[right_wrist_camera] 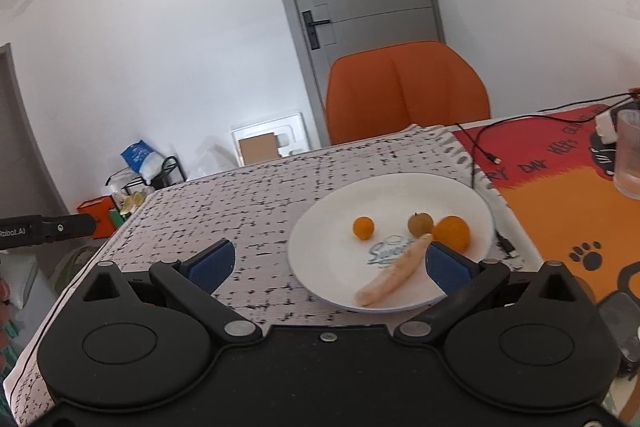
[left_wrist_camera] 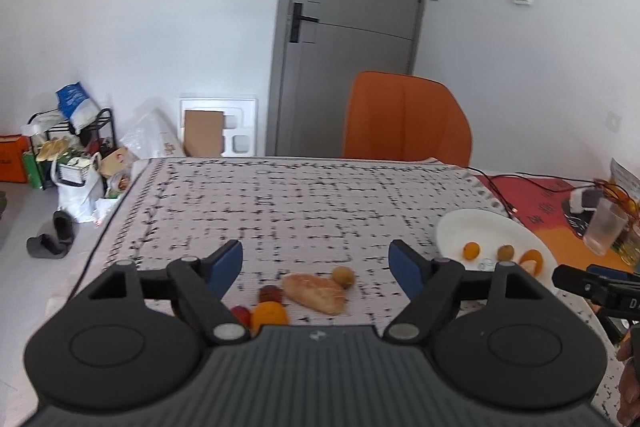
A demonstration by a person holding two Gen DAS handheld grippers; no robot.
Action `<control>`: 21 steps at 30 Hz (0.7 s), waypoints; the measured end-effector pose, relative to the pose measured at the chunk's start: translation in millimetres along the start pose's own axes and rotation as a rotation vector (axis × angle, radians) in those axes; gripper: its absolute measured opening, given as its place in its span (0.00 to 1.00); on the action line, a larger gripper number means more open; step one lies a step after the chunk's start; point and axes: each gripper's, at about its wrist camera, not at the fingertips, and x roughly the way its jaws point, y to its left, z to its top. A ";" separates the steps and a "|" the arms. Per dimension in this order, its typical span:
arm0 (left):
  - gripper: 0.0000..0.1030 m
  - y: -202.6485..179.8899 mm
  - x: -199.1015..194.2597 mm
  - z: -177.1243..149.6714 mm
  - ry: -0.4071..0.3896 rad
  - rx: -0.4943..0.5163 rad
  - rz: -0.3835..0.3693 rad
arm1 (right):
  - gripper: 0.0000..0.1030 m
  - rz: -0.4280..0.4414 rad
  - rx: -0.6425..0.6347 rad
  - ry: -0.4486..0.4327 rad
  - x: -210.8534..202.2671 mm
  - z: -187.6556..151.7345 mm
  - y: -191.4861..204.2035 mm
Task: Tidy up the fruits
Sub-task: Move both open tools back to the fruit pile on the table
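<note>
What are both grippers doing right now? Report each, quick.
Left gripper: open, holding nothing, above the loose fruit on the tablecloth.
Right gripper: open, holding nothing, over the near edge of the white plate.

Plate (right_wrist_camera: 320,227) glossy white ceramic, tablecloth (right_wrist_camera: 240,203) matt woven cloth, right hand-held gripper (right_wrist_camera: 330,263) matt black plastic, blue textured pads (right_wrist_camera: 212,263).

Orange chair (right_wrist_camera: 406,91), grey door (left_wrist_camera: 352,27), plastic cup (right_wrist_camera: 629,153), black cable (right_wrist_camera: 480,147)

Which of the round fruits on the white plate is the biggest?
The orange at the plate's right side. It is clearly larger than the small orange fruit on the left and the brownish-green one beside it.
</note>
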 end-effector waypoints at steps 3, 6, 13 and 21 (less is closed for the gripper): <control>0.76 14.3 -1.2 -0.4 0.003 -0.030 0.021 | 1.00 0.008 -0.018 0.011 4.4 2.8 8.5; 0.76 24.9 -2.7 -1.1 -0.002 -0.052 0.035 | 1.00 0.020 -0.035 0.011 8.0 5.9 16.8; 0.76 57.9 -2.8 -5.2 -0.009 -0.112 0.072 | 1.00 0.051 -0.069 0.038 24.7 8.0 34.6; 0.73 80.4 5.6 -17.3 -0.004 -0.145 0.094 | 1.00 0.114 -0.123 0.086 48.5 2.5 62.2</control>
